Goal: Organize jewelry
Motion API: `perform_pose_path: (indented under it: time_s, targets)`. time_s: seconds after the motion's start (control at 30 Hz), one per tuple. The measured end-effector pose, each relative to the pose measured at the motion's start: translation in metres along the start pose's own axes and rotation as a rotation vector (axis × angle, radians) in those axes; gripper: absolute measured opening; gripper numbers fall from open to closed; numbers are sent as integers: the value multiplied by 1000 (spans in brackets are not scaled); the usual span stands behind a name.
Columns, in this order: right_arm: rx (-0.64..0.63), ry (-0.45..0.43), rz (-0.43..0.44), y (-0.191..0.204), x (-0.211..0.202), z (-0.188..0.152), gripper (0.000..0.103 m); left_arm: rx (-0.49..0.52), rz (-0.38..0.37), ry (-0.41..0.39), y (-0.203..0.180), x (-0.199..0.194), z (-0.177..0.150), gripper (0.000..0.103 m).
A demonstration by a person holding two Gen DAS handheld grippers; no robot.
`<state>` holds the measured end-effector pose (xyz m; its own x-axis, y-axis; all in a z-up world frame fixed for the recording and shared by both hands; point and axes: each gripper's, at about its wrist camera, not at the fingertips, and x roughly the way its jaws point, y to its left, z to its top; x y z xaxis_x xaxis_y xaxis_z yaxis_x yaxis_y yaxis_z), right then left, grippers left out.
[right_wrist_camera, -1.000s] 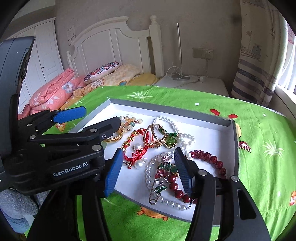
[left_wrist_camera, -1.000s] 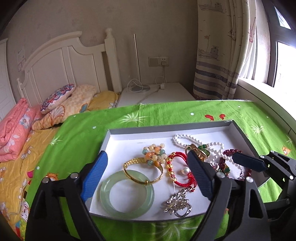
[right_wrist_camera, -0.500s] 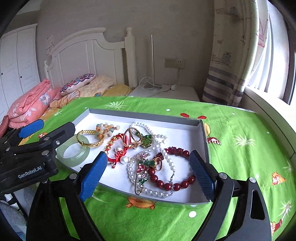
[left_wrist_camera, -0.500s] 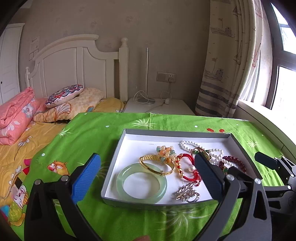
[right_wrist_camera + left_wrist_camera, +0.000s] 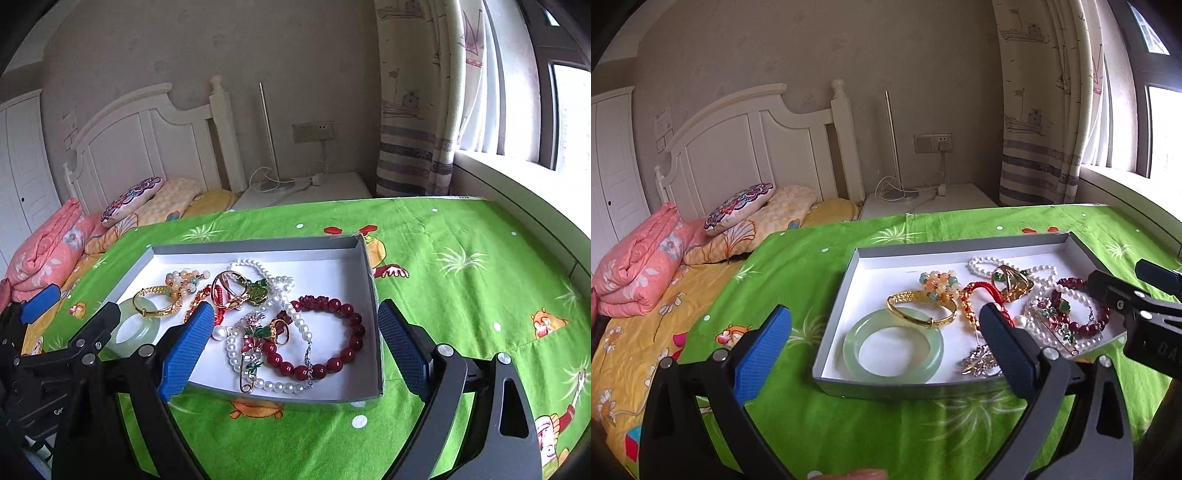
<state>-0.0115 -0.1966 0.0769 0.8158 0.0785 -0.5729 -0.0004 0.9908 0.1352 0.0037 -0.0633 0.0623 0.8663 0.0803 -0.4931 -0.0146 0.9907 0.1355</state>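
Observation:
A shallow grey box with a white floor (image 5: 846,291) (image 5: 373,295) lies on the green cloth and holds jewelry. Inside are a pale green jade bangle (image 5: 892,347) (image 5: 127,328), a gold bangle (image 5: 919,308) (image 5: 157,304), a dark red bead bracelet (image 5: 321,338) (image 5: 1086,317), a white pearl necklace (image 5: 273,280) (image 5: 993,264), a red cord bracelet (image 5: 979,295) and a silver brooch (image 5: 979,362). My left gripper (image 5: 884,350) is open and empty, above the box's near left corner. My right gripper (image 5: 295,347) is open and empty, above the box's near right part.
The green patterned cloth (image 5: 461,266) covers the table around the box. A bed with a pink quilt (image 5: 639,258) and pillows stands at the left. A white nightstand (image 5: 927,199) stands behind, and a curtain (image 5: 1041,110) and window hang at the right.
Both grippers have opened wide and drawn back from the box. The left view now looks from farther left. The jewelry has not moved.

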Motion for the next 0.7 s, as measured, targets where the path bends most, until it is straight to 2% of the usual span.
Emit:
perform_pose_path:
  time_s: [0.7]
  targets:
    - [13,-23,-18,-1,-6,-3,86,-34,-39,7,5,0,-1,101]
